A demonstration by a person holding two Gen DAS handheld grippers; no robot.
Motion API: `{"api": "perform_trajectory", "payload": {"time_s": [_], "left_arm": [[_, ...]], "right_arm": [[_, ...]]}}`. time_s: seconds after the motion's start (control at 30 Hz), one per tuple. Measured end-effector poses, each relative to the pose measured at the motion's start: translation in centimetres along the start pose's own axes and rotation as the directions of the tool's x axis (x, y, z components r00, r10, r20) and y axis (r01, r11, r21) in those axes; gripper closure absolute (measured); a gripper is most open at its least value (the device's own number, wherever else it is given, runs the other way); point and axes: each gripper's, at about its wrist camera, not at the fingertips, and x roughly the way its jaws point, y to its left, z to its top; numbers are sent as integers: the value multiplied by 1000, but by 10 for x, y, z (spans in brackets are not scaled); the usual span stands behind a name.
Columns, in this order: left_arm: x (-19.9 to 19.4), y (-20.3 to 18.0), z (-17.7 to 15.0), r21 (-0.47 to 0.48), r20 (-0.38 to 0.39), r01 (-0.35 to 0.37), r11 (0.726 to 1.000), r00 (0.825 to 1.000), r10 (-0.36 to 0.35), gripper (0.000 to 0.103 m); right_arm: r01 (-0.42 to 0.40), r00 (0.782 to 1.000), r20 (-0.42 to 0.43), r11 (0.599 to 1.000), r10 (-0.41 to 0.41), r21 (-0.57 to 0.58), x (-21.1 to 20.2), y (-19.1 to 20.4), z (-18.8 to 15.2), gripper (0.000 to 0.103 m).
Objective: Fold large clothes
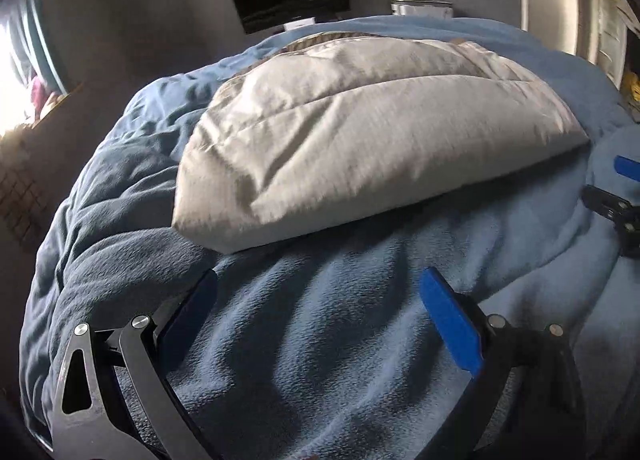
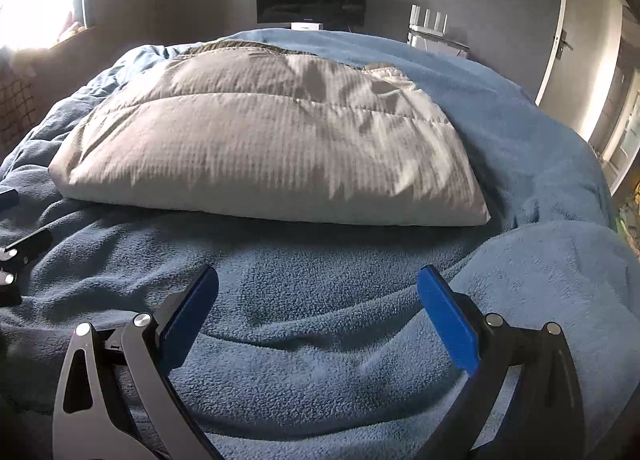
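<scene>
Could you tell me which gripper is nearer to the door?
Right. The right gripper, jaws open, hovers over the blue blanket on the side toward the door; the left gripper, also open, is farther away on the window side.

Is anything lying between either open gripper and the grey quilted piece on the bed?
Nothing visible does. Only bare blue fleece blanket separates the left gripper and the right gripper from the grey quilted piece; both have their jaws open, holding nothing.
</scene>
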Motion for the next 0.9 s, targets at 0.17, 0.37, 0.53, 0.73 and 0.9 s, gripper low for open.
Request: {"api": "perform_trajectory", "payload": {"time_s": [0.17, 0.37, 0.53, 0.73, 0.9], "left_arm": [[4, 2, 0, -9, -12, 21, 1000, 1000, -21, 6], [9, 5, 1, -32, -32, 34, 999, 999, -35, 6], [9, 4, 1, -31, -36, 36, 999, 999, -37, 6], [10, 6, 1, -38, -41, 40, 998, 998, -42, 6], [11, 6, 1, -42, -46, 47, 998, 998, -49, 6]], "right_arm": [[-7, 1000, -5, 1000, 7, -19, 3, 4, -1, 8], [-9, 1000, -3, 1000, 8, -21, 3, 4, -1, 8], [-9, 1000, -3, 1000, 9, -21, 3, 4, -1, 8], [-9, 1000, -1, 1000, 9, -22, 2, 3, 0, 8], [-10, 1000, -1, 1000, 10, -23, 2, 3, 0, 8]]}}
